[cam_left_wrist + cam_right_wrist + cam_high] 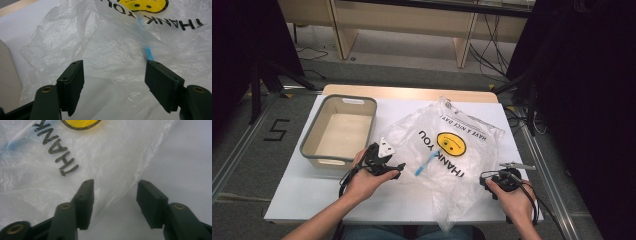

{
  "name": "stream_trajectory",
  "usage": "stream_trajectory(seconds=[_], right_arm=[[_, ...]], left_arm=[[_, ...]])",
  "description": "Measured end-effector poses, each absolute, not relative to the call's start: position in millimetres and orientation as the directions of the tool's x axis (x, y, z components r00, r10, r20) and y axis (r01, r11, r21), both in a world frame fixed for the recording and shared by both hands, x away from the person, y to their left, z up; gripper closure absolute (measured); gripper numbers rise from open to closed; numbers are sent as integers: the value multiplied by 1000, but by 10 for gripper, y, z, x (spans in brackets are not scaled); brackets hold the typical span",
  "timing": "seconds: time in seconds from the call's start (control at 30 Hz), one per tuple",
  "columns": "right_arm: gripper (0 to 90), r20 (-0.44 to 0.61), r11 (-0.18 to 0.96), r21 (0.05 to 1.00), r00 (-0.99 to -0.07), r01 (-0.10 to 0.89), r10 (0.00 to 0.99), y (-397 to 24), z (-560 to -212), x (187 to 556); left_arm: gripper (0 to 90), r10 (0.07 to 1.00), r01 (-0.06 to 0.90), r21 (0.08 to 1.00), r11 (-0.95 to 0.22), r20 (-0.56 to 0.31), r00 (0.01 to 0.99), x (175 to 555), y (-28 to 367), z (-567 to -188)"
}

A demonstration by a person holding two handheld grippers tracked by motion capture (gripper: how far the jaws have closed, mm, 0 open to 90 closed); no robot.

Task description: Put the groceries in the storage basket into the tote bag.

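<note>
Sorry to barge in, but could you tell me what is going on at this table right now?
A person is working on a clear plastic bag printed with a smiley and "THANK YOU", lying flat on the white table. The left tongs stand open over the bag's crinkled side, near a blue item inside it. The right tongs straddle the bag's opposite edge, open, not pinching it. A grey bin sits to the left.

Crumpled translucent plastic bag (447, 150) on table
</note>
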State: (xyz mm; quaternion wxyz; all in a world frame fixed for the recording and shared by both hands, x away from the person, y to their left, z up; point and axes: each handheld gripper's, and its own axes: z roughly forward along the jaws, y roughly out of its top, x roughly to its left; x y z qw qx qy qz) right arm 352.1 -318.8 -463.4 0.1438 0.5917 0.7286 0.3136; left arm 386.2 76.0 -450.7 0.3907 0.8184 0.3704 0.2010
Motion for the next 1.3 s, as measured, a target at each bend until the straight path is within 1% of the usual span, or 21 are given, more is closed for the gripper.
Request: stream_trajectory(seconds=[0.2,0.27,0.3,0.4,0.6,0.7,0.93,1.0,1.03,1.1,1.23,1.3], right_arm=[[813,192,123,597,-290,793,937,-3219,-4681,3562],[877,190,132,593,-298,794,936,-3232,-4682,3580],[894,185,136,593,-299,794,936,-3241,-4677,3591],[900,167,146,593,-298,792,940,-3299,-4639,3642],[900,68,182,612,-280,770,957,-3468,-4562,3836],[900,20,206,624,-279,753,960,-3547,-4537,3971],[900,-68,268,648,-296,713,953,-3640,-4547,4262],[900,-79,274,654,-296,705,952,-3632,-4562,4318],[900,-85,278,658,-297,700,951,-3626,-4571,4344],[900,-90,278,668,-296,690,951,-3612,-4585,4388],[898,-100,282,690,-298,667,949,-3577,-4597,4447],[878,-101,287,706,-308,648,946,-3560,-4601,4464]], left_arm=[[316,764,449,788,-421,42,644,3862,764,-4499],[316,766,448,790,-418,42,641,3860,769,-4486],[316,768,448,792,-416,42,639,3858,770,-4479],[315,768,443,797,-410,40,639,3860,772,-4451],[308,759,422,815,-397,33,650,3856,744,-4331],[304,762,416,830,-371,16,648,3862,741,-4260],[305,779,453,821,-347,-17,627,3930,769,-4263],[313,788,482,803,-349,-27,616,3961,774,-4299],[317,800,511,782,-356,-28,600,3975,777,-4329],[352,812,557,736,-385,-17,584,3989,774,-4408],[397,805,611,666,-428,-26,592,3979,747,-4531],[417,801,631,637,-443,-35,598,3967,732,-4579]])
